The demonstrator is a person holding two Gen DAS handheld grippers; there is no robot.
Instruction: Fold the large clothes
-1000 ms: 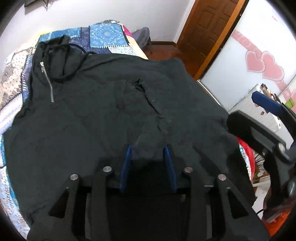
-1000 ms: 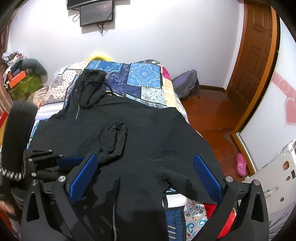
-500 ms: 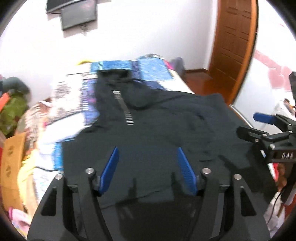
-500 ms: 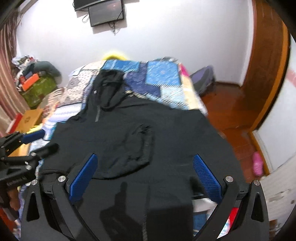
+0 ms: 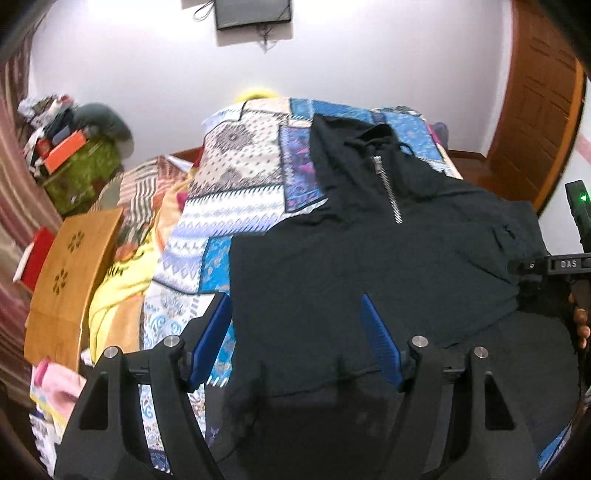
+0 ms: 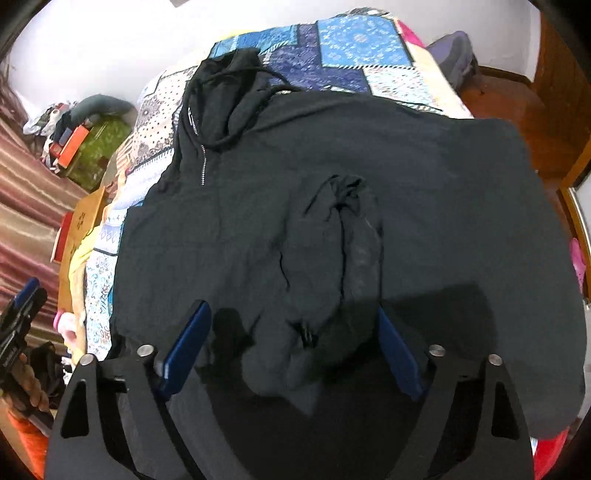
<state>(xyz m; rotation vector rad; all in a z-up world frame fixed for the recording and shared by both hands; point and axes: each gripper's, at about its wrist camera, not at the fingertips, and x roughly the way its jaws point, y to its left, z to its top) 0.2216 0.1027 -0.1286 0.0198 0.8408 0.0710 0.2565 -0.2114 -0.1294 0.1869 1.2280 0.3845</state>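
A black hoodie (image 6: 369, 221) lies spread flat across my bed, over the patchwork quilt (image 5: 236, 206), hood toward the far wall and short zipper (image 5: 386, 188) showing at the neck. A sleeve is folded in over its middle. My left gripper (image 5: 295, 338) hovers above the hem, jaws wide apart, holding nothing. My right gripper (image 6: 291, 345) likewise hangs spread and empty over the folded sleeve.

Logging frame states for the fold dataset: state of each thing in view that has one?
Black zip-neck hooded sweatshirt: spread flat on the patchwork quilt, one sleeve folded across its front.
Short metal neck zipper: closed.
Left gripper: open, empty.
Right gripper: open, empty.
Brown wooden door: shut.
Wall-mounted screen: off.
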